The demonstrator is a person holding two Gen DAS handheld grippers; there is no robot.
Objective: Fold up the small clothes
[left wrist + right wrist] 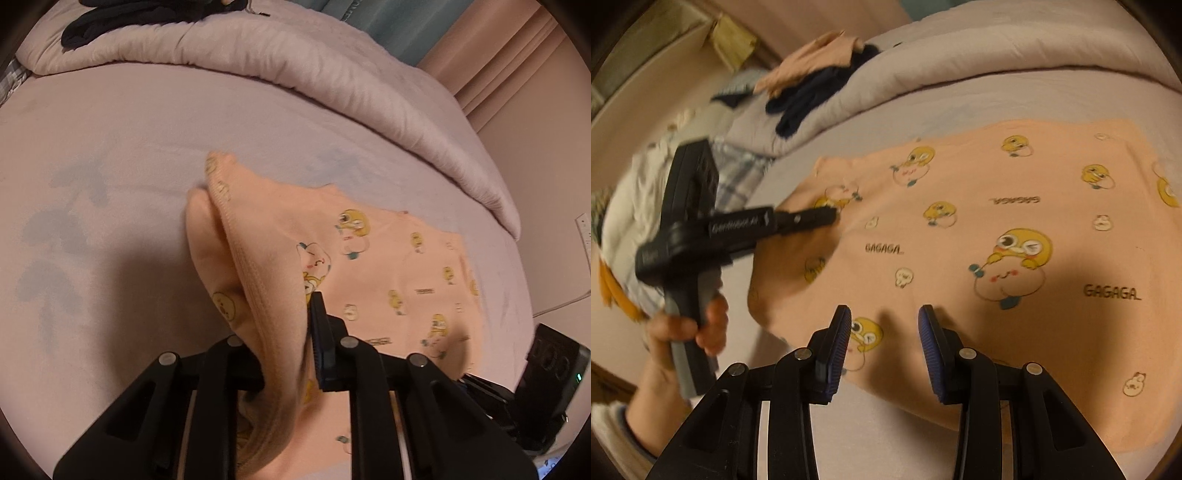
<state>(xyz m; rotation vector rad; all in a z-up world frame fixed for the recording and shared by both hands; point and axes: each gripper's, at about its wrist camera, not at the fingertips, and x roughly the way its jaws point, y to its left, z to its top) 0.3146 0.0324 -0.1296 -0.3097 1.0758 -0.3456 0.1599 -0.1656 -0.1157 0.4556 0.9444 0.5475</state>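
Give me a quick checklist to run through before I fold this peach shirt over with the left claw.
1. Left claw gripping cloth: ok, it is shut on a raised edge of the peach shirt.
2. Right claw free: ok, open above the shirt's near edge, nothing between its pads.
3. Shirt body flat: ok, it lies spread on the bed sheet apart from the lifted part.
4. Landing area clear: ok, nothing lies on the printed front.
5. Single layer pinched: cannot tell, the fabric bunches at the pads.
6. Rolled duvet clear of the shirt: ok, it lies beyond the far edge.
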